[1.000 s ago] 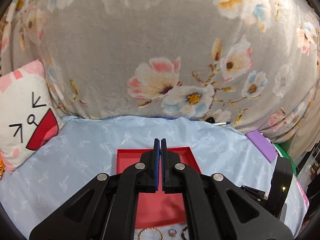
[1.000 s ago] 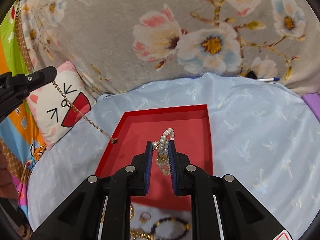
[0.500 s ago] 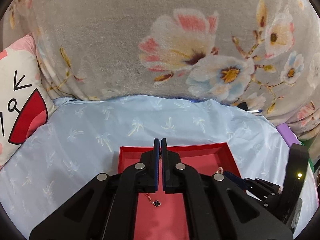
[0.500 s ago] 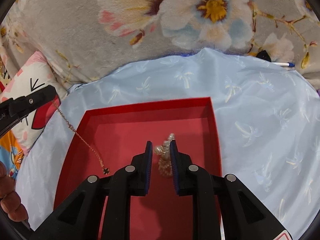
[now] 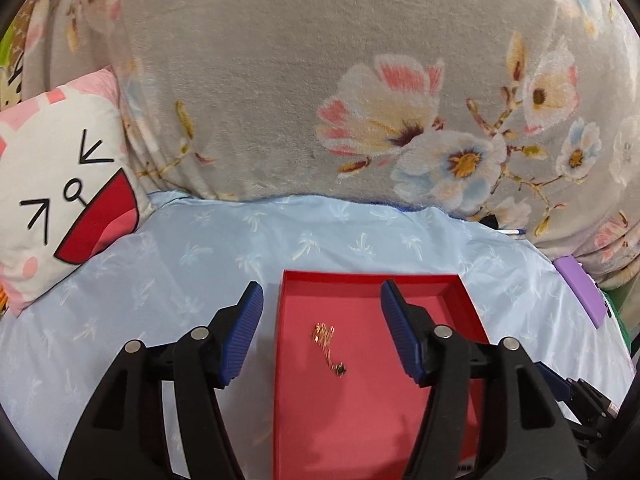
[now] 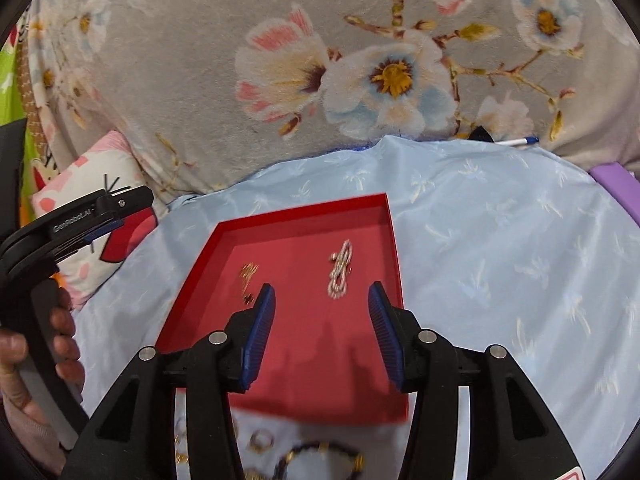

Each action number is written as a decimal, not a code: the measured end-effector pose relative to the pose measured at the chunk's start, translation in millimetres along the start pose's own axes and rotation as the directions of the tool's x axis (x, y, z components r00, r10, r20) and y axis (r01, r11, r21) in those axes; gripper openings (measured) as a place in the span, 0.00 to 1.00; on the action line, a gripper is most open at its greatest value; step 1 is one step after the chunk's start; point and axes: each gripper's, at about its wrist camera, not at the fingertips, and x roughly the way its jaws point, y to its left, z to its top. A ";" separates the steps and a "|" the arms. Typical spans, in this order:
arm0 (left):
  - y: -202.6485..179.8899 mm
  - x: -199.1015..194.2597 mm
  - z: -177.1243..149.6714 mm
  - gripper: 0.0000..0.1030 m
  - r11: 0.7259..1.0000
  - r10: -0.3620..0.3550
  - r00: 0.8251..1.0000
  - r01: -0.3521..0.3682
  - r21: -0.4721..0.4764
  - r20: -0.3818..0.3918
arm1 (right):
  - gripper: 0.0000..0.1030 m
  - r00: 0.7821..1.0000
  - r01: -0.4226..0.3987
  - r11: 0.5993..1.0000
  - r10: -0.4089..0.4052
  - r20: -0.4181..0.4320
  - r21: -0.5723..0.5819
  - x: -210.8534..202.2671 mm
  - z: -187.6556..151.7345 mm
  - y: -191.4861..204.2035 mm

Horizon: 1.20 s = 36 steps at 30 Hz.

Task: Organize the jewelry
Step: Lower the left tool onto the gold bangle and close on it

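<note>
A red tray point(image 5: 372, 420) point(image 6: 304, 220) lies on the light blue sheet. A gold chain necklace with a dark clover pendant point(image 5: 329, 343) point(image 6: 248, 280) lies in its left part. A pearl bracelet point(image 6: 341, 269) lies in its right part. My left gripper point(image 5: 322, 300) is open and empty above the gold necklace. My right gripper point(image 6: 322, 300) is open and empty just short of the pearl bracelet. The left gripper also shows at the left edge of the right wrist view point(image 6: 92, 216).
Rings point(image 6: 262, 440) and a dark beaded bracelet point(image 6: 320, 460) lie on the sheet in front of the tray. A cartoon pillow point(image 5: 52, 196) sits at the left, a floral blanket point(image 5: 320, 100) behind, a purple box point(image 5: 580, 288) and a pen point(image 6: 516, 142) at the right.
Both grippers have opened. The gold necklace dropped from the left gripper and the pearl bracelet from the right into the tray. Both grippers have pulled back a little.
</note>
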 end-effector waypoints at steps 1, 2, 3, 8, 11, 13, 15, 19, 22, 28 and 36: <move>2.0 -9.0 -6.8 0.58 1.000 -0.001 1.000 0.001 -0.005 0.000 | 0.47 1.000 -0.001 1.000 0.001 -0.002 0.001 -9.6 -8.1 0.4; 2.8 -15.2 -12.2 0.59 1.000 0.001 1.000 -0.001 -0.002 -0.001 | 0.47 1.000 0.003 1.000 -0.003 -0.003 -0.006 -18.1 -15.8 1.5; 4.9 -25.1 -22.5 0.62 1.000 0.016 1.000 -0.016 0.003 -0.001 | 0.47 1.000 0.010 1.000 -0.010 -0.005 -0.015 -23.6 -22.1 3.2; 9.8 -48.8 -68.9 0.64 0.998 0.062 0.997 -0.061 0.021 -0.047 | 0.47 0.999 0.041 0.999 -0.042 -0.028 -0.036 -49.4 -61.2 5.5; 15.8 -54.8 -95.1 0.64 0.999 0.038 0.994 -0.040 -0.011 -0.102 | 0.47 0.998 0.044 0.999 -0.045 -0.053 -0.024 -56.6 -80.3 2.8; 17.4 -56.0 -115.9 0.64 0.999 0.028 0.989 -0.032 -0.026 -0.142 | 0.47 0.997 0.047 0.999 -0.048 -0.065 -0.017 -61.4 -91.8 0.5; 16.0 -55.9 -133.0 0.64 0.999 0.031 0.985 -0.035 -0.019 -0.168 | 0.47 0.996 0.051 0.999 -0.052 -0.079 -0.014 -64.7 -102.6 -1.8; 6.9 -50.0 -161.9 0.71 1.000 0.012 0.974 -0.016 -0.013 -0.225 | 0.47 0.991 0.082 0.996 -0.084 -0.099 -0.026 -66.7 -118.3 -4.8; -6.0 -40.1 -173.9 0.78 1.000 0.007 0.969 -0.004 0.013 -0.248 | 0.47 0.990 0.080 0.997 -0.080 -0.115 -0.008 -66.6 -125.0 -9.2; -23.2 -20.0 -177.0 0.78 0.998 0.035 0.965 -0.019 0.064 -0.261 | 0.47 0.990 0.079 0.997 -0.078 -0.119 0.001 -68.1 -128.1 -11.0; -32.1 -1.0 -182.6 0.73 0.991 0.075 0.956 -0.040 0.127 -0.283 | 0.47 0.989 0.071 0.997 -0.070 -0.128 0.004 -63.8 -128.9 -11.2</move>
